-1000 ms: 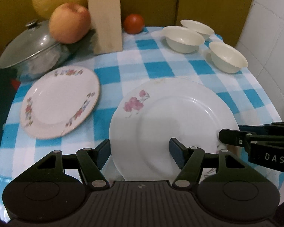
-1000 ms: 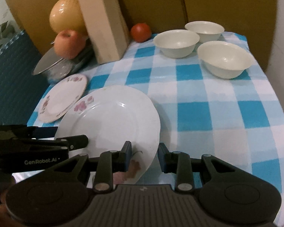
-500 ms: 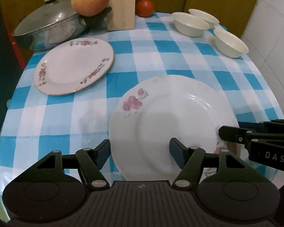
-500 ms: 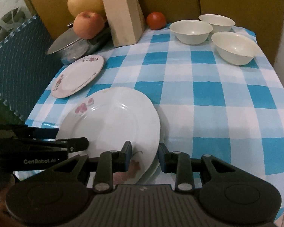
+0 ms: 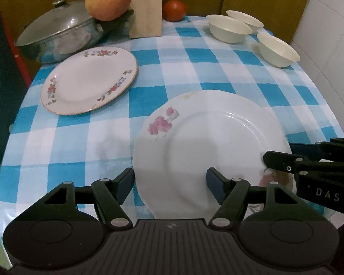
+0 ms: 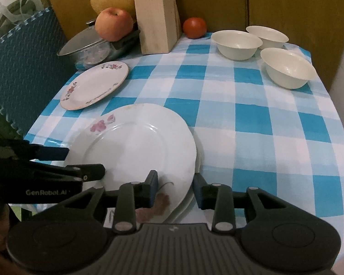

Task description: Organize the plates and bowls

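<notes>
A large white plate with pink flowers [image 5: 213, 142] lies at the near edge of the checked table, on top of another plate whose rim shows beneath it [image 6: 188, 202]. My left gripper [image 5: 169, 178] is open, its fingers straddling the plate's near left rim. My right gripper [image 6: 175, 189] is open around the plate's near right rim; it also shows in the left wrist view [image 5: 309, 169]. A smaller floral-rimmed plate [image 5: 89, 80] lies at the far left. Three cream bowls [image 6: 237, 44] stand separately at the back right.
A lidded steel pot [image 5: 59, 34] with an apple [image 5: 107, 0] on its handle stands at the back left. A wooden block [image 5: 145, 6] and a tomato [image 5: 174, 10] are at the back. A tiled wall [image 5: 328, 45] is on the right. A blue foam mat [image 6: 23, 75] borders the left.
Both grippers have drawn back and up from the table, so more of the table shows. The large plate stays between both sets of fingers. The right gripper has opened wider.
</notes>
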